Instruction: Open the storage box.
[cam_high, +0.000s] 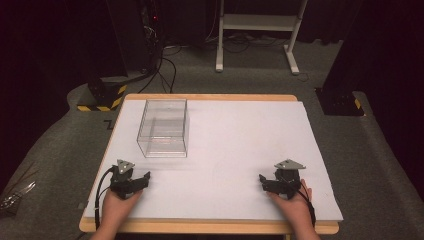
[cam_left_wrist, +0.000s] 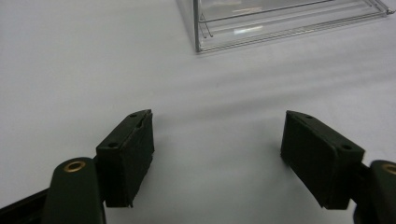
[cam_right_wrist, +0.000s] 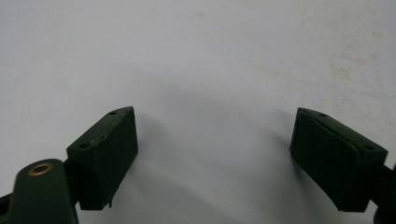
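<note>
Both tongs, left (cam_high: 142, 179) and right (cam_high: 266, 181), apart, empty. Clear rigid plastic box (cam_high: 163, 128) ahead of left tongs: likely light, slippery, thin-walled; grip one wall at rim.

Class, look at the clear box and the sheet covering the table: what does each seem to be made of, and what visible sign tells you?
The clear box: likely hard acrylic or similar plastic, glossy; you see the surface through its walls, and its edges catch bright highlights. The sheet: matte white, perhaps paper or thin board; no glare, faint stains, and a wooden table edge shows beyond it.
</note>
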